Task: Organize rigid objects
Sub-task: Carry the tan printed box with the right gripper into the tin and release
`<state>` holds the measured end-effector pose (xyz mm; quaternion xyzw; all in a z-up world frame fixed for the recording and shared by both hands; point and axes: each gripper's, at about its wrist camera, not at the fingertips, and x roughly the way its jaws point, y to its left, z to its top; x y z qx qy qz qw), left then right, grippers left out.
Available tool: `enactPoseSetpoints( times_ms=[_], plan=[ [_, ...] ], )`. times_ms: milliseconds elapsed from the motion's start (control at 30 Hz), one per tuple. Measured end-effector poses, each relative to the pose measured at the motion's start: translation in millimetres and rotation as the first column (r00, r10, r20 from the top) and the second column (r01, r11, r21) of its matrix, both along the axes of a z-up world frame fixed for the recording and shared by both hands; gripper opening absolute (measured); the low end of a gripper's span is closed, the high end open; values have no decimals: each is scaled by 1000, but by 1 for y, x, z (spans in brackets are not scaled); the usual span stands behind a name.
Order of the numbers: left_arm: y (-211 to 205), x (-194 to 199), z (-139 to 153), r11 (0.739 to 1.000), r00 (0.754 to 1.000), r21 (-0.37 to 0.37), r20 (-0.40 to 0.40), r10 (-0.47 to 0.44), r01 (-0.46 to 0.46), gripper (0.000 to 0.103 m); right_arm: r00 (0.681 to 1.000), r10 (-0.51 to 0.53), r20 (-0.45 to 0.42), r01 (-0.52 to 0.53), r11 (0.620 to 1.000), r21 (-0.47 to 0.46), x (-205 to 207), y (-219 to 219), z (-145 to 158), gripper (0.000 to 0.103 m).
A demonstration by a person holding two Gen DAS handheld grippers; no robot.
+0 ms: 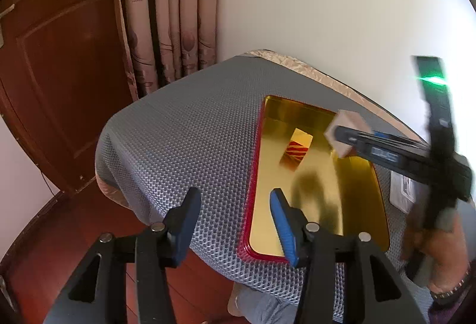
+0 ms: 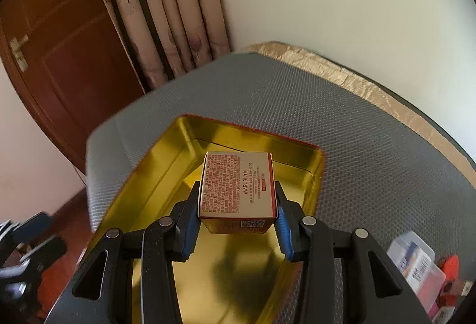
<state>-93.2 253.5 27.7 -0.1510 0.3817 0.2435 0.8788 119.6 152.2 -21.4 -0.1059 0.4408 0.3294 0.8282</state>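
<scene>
Here the right hand-held gripper (image 2: 238, 199) clenches the carton (image 2: 238, 185) above the gold tin (image 2: 142, 172); left one (image 1: 235, 205) released.

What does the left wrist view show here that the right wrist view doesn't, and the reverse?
Only the left wrist view: the left tool, open and empty near the tin's edge, and the right tool seen from outside, carrying the box over the tin.

Only the right wrist view: the box's printed face, including MARUBI lettering, the right tool gripping both its sides, a door handle, and a clear plastic case on the right.

Both: the small box, the gold tin with a red rim, the grey mat, the curtain, and the wooden door.
</scene>
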Motion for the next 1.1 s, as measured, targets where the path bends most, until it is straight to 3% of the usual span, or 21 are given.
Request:
enactPoseSetpoints(
  times_ms=[133,267,300,333,433,533,600,667,833,967,1100],
  plan=[
    [-3,6,-5,1000,999,9,-22,-26,26,49,999,-21,-29,19,998,-65,10,13,-17,41],
    [-3,9,-10,999,999,19,-36,-31,32,49,998,-46,-33,44,998,-49,19,14,-15,43],
    [-2,8,-12,999,999,11,-39,-32,33,49,998,-53,-39,51,998,-46,21,13,-15,49],
    [-3,8,-13,999,999,-1,-40,-35,35,49,997,-64,-46,62,997,-40,22,11,-15,62],
    [-7,9,-16,999,998,8,-47,-45,45,49,994,-96,-53,99,993,62,16,-7,-3,89],
    [-12,11,-18,998,996,23,-69,-56,57,49,988,-156,-23,158,977,143,0,-37,19,93],
    [-15,10,-19,998,995,13,-71,-64,65,49,971,-238,35,232,965,120,-15,-63,32,103],
    [-18,10,-18,998,996,15,-64,-68,69,49,936,-343,75,339,939,59,-29,-94,36,103],
    [-24,10,-21,996,994,33,-74,-85,87,50,902,-432,21,433,899,-64,-21,-145,22,103],
    [-30,14,-26,991,989,70,-103,-107,114,50,879,-461,-122,459,887,-47,4,-165,7,102],
    [-29,14,-26,991,988,59,-104,-112,119,50,852,-472,-226,476,879,-40,24,-171,-6,102]
  ],
)
